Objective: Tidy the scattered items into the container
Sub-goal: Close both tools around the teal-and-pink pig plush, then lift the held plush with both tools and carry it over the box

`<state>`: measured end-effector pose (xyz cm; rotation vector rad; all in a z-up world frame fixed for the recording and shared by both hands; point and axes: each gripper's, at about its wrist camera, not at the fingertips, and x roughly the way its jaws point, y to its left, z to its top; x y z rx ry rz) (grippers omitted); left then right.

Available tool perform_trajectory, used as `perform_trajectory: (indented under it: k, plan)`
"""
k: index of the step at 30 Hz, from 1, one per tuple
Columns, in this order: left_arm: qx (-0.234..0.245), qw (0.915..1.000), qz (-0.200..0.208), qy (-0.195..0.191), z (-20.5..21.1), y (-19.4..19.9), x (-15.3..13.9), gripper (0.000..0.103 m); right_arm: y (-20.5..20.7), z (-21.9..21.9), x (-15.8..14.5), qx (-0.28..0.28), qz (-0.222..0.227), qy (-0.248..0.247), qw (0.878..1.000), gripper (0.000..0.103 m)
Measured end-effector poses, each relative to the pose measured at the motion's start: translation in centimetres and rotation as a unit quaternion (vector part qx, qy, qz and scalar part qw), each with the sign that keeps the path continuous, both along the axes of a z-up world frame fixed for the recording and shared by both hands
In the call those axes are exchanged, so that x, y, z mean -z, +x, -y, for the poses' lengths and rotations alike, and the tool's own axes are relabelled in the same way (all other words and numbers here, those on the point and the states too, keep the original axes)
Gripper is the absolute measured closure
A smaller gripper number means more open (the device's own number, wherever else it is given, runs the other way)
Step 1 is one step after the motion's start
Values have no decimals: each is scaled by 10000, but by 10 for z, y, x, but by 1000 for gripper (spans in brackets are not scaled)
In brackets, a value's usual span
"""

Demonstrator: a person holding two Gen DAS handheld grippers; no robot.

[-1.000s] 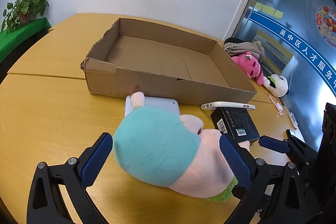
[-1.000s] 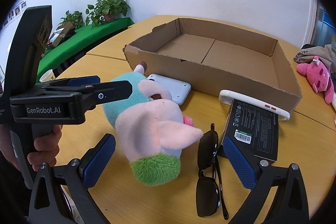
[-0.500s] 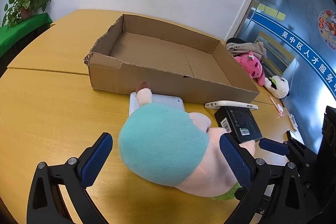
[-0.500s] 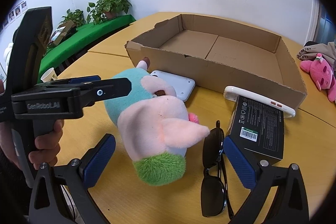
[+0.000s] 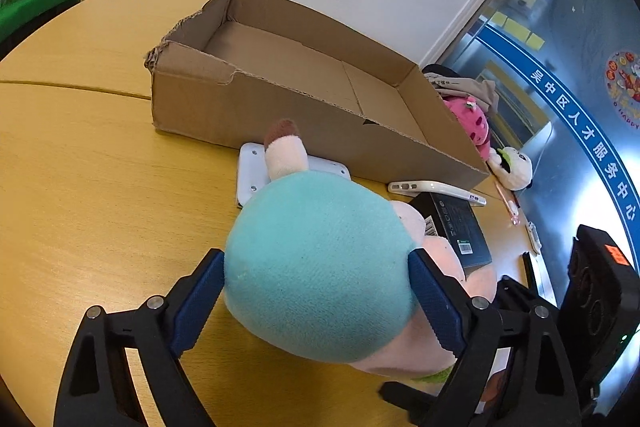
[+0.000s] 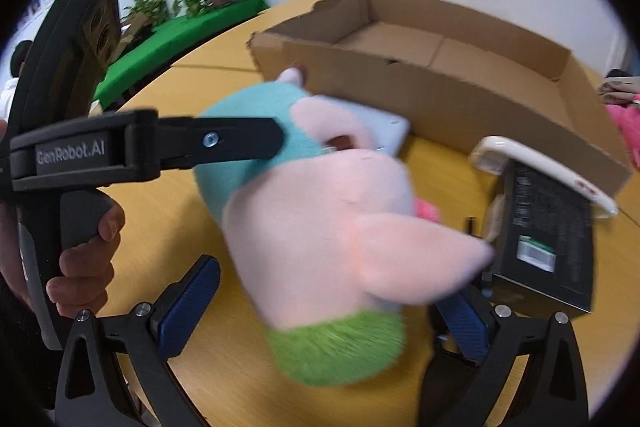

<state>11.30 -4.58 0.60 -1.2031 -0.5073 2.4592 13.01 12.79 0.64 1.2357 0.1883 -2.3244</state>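
Note:
My left gripper point(image 5: 316, 287) is shut on the teal body of a plush toy point(image 5: 320, 267), pads pressed into both its sides. The toy point(image 6: 320, 219) has a pink head and a green tuft and is tilted just above the table. My right gripper point(image 6: 320, 303) is open around the toy's green end, its pads apart from the plush. The open cardboard box point(image 5: 256, 103) stands behind the toy and is empty; it also shows in the right wrist view point(image 6: 440, 95).
A white flat device point(image 5: 252, 171) lies in front of the box. A black carton point(image 5: 460, 227) with a white phone case point(image 5: 436, 187) on it lies at right. Pink and white plush toys point(image 5: 472, 123) sit beyond the box. The yellow table point(image 5: 80, 187) stretches left.
My left gripper has closed on the plush toy and tilted it up. The right gripper has moved in closer to the toy, and the sunglasses are now hidden behind it.

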Motion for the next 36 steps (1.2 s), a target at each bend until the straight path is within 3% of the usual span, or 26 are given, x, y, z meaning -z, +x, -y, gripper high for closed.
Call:
perform_trajectory:
  k: [3,8,13,21,28,36]
  plan:
    - [76,10000,-1,-8,-1,2,-1,16,2,10,7,-2,-170,471,9987,17]
    - [141,9999,-61,-1,-4,8,-7,24,10,9,4,10,-347,543,9979,30]
    - [222,9989,-400,-96,-6,21,-27,27,18,4,-7,16,-500,387,9980,34]
    - [289,9932,-1101,-251,-10,23,-93,27,18,0,-64,61,-1122,165,9935,35]
    - [366,9830,-1774,-313,-7,4,-158,27,-6,-4,-132,23,-1885,298,9816,35]
    - [429,9760,-2102,-362,-3,-37,-199,27,-40,-9,-173,-102,-2299,363,9725,35]
